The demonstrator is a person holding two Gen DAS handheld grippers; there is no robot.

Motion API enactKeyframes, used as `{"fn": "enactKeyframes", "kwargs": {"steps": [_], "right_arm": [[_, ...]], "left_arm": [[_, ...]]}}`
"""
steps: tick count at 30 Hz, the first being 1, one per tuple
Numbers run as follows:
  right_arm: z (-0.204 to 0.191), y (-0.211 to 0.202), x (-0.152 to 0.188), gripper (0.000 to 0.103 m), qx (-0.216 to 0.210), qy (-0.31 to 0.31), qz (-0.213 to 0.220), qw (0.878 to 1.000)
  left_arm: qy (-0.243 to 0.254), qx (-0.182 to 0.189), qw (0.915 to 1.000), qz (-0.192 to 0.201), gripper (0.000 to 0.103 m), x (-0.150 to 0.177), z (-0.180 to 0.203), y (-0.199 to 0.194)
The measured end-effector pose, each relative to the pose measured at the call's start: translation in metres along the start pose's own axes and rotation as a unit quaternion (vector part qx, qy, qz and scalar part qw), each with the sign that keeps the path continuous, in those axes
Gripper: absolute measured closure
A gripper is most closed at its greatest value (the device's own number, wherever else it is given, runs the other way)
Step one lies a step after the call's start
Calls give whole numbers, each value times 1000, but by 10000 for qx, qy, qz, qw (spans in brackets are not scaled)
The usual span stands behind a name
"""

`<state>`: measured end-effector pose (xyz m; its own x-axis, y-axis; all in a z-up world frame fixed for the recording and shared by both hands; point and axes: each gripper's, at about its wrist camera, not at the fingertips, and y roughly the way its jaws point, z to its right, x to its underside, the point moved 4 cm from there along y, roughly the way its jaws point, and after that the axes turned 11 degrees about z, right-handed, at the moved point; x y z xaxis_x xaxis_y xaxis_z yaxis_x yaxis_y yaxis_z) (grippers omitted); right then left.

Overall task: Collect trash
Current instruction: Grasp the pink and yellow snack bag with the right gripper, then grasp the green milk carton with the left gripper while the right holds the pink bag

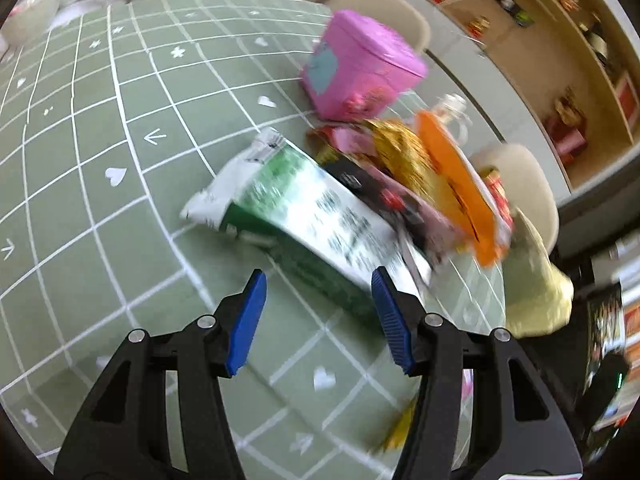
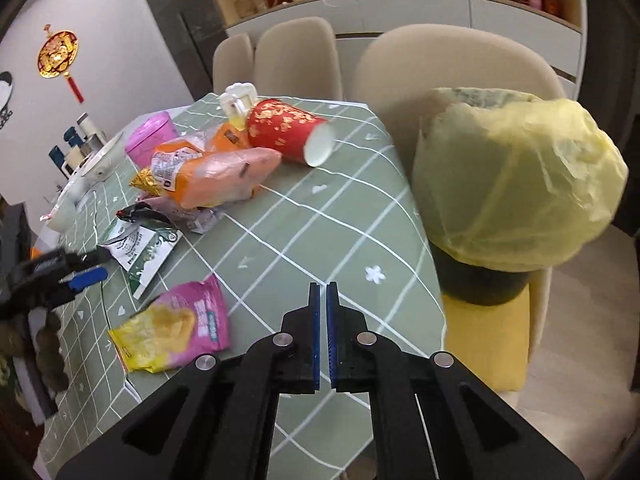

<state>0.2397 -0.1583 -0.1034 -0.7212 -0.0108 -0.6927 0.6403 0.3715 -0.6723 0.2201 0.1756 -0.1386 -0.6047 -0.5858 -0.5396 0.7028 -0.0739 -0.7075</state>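
Trash lies scattered over the green grid-patterned tablecloth (image 2: 320, 216), most of it in one loose heap.

Left to right in my right wrist view: a pink and yellow snack packet (image 2: 176, 326) lies flat and crinkled near the table edge. Beyond it lies a green and white carton (image 2: 140, 252), flattened at its open end. Next comes an orange and pale pink plastic bag (image 2: 216, 176), soft and puffed, over a gold foil wrapper (image 2: 145, 179). A pink tin (image 2: 152, 136) stands behind. A red paper cup (image 2: 288, 130) with gold print lies on its side, white base toward me. Off the table's right edge, a dark bin lined with a thin yellow bag (image 2: 516, 184) sits on a yellow chair cushion (image 2: 484, 344).

In my left wrist view, blurred, the carton (image 1: 304, 216) lies just ahead of my left gripper (image 1: 318, 280).

My left gripper tilts downward, jaws about half apart, nothing between the blue ribbed pads (image 1: 246, 320). My right gripper (image 2: 323, 290) also tilts down over bare cloth, jaws closed together, holding nothing.
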Motion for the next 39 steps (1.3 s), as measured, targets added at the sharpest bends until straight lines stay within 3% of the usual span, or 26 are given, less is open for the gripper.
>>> {"fn": "enactKeyframes", "kwargs": {"steps": [2, 5, 9, 13, 18, 24, 26, 29, 34, 39], "right_arm": [[-4, -1, 7, 97, -98, 50, -75, 9999], [-17, -4, 20, 96, -227, 56, -233, 9995], [-50, -2, 39, 72, -739, 159, -541, 9957], [-78, 16, 55, 72, -1008, 184, -957, 9901], [-90, 36, 48, 65, -869, 377, -819, 9921], [-104, 64, 28, 65, -636, -13, -502, 9967], [-109, 70, 24, 84, -582, -311, -556, 9963], [-97, 66, 20, 90, -631, -251, -558, 9961], [-66, 44, 11, 93, -370, -203, -334, 9986], [-37, 23, 7, 93, -167, 38, -245, 9996]], "left_arm": [[8, -35, 10000, 28, 51, -5, 2, 8], [418, -90, 9990, 119, 51, -18, 11, 19], [967, 41, 9951, 222, 51, -31, 19, 28], [1538, 109, 9877, 274, 51, -39, 19, 32], [1324, 355, 9903, 231, 49, -43, 5, 18], [1103, 536, 9923, 154, 46, -35, -3, 4], [1070, 582, 9924, 145, 46, -36, 0, 3], [1065, 569, 9926, 133, 43, -36, 7, 8], [1023, 183, 9945, 119, 43, -40, 16, 31], [1513, -210, 9881, 178, 40, -42, 37, 49]]}}
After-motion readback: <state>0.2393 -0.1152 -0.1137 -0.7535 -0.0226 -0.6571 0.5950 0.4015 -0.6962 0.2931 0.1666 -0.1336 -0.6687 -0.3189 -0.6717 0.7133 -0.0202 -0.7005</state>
